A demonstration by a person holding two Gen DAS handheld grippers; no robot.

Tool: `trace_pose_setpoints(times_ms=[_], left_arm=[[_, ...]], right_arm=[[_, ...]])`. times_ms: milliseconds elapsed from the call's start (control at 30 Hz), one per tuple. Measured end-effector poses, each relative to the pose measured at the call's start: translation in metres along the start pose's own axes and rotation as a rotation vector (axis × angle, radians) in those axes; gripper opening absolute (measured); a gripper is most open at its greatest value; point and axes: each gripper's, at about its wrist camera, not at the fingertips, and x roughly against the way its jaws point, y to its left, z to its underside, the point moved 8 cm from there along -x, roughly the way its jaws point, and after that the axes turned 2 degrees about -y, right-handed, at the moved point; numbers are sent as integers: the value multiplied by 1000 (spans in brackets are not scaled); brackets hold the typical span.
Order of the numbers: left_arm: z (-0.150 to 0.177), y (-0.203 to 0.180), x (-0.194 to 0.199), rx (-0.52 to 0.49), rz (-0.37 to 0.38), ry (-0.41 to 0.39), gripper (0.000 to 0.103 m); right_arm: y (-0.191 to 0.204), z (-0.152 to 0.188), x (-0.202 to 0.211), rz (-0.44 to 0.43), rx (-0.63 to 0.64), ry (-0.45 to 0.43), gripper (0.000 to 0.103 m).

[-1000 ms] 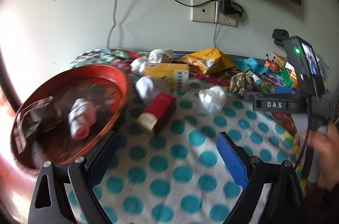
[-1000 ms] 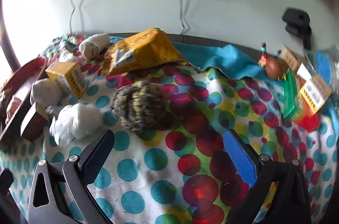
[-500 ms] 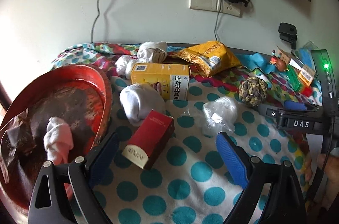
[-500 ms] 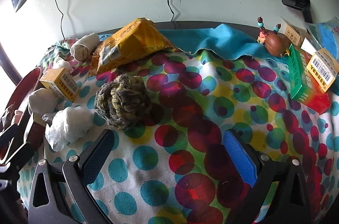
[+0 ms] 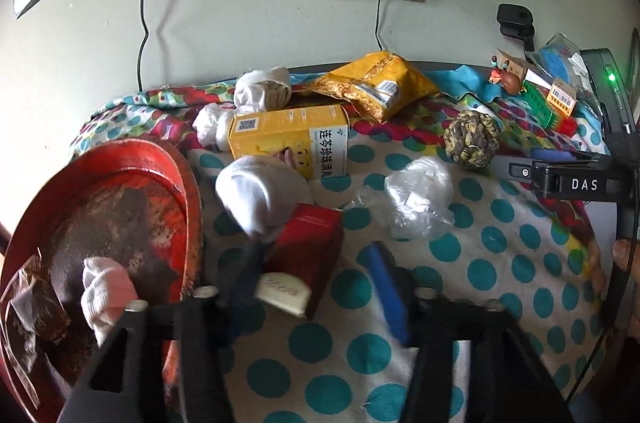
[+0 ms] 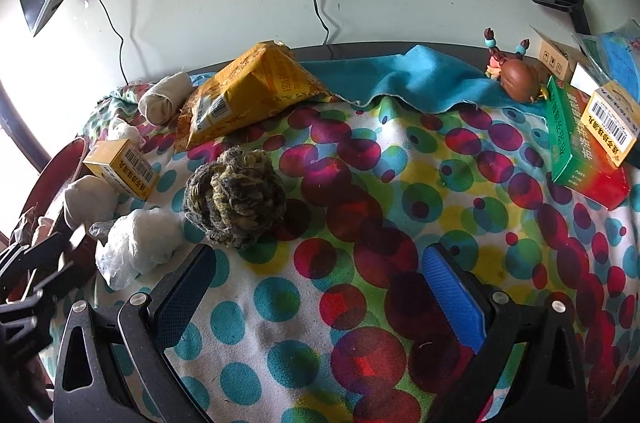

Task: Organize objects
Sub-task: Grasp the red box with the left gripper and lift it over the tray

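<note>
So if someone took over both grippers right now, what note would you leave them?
Left gripper: jaws closing around the red box; left pad at its side, right pad not yet touching.
Right gripper: open, empty, just short of the rope ball.
Done: one sock and a wrapper lie in the red bowl.
Left on the cloth: red box, white sock, plastic wad, yellow box, snack bag, rope ball, two rolls at the back, boxes far right.

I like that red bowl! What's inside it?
Inside the red bowl lie a rolled white sock and a brown crinkly wrapper. Anything under them is hidden.
</note>
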Motion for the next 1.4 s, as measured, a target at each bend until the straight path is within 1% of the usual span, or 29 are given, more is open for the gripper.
trace_pose_setpoints(times_ms=[100,167,233,300,367,400,433,600,667,733,833,933,1000,1067,1200,1233,1400], left_arm=[[-2,8,-4,-18,-8,24,43],[-2,10,-8,-48,-10,60,44],[-2,8,-13,-86,-6,90,44],[1,6,-19,-100,12,116,44],[2,3,-22,-108,15,121,44],[4,0,-23,-110,22,125,36],[4,-2,-22,-114,24,115,30],[6,-6,-19,-91,9,88,29],[7,-6,-16,-64,-16,68,29],[10,-9,-12,-15,-43,52,29],[14,-17,-7,-4,-98,31,29],[15,-21,1,35,-125,15,29],[14,-19,11,58,-150,-12,29],[12,-12,23,86,-179,-38,29],[12,12,41,145,-219,-66,29],[11,22,48,155,-246,-80,29],[10,58,67,214,-301,-93,29]], right_arm=[[0,0,0,2,1,0,103],[0,0,0,2,2,1,103],[0,0,-1,3,2,1,103],[0,1,-1,5,4,1,103],[0,1,-1,7,5,1,103],[0,1,-1,6,4,1,103],[1,1,-1,5,3,1,103],[0,1,-2,11,8,3,103],[0,1,-2,13,10,4,103],[0,1,-2,14,10,4,103],[0,1,-2,19,14,7,103],[1,1,-3,23,17,9,103],[2,1,-3,31,23,12,103],[3,1,-4,41,30,16,103],[4,2,-5,56,42,21,103],[4,2,-6,59,45,22,103],[5,3,-7,72,57,28,103]])
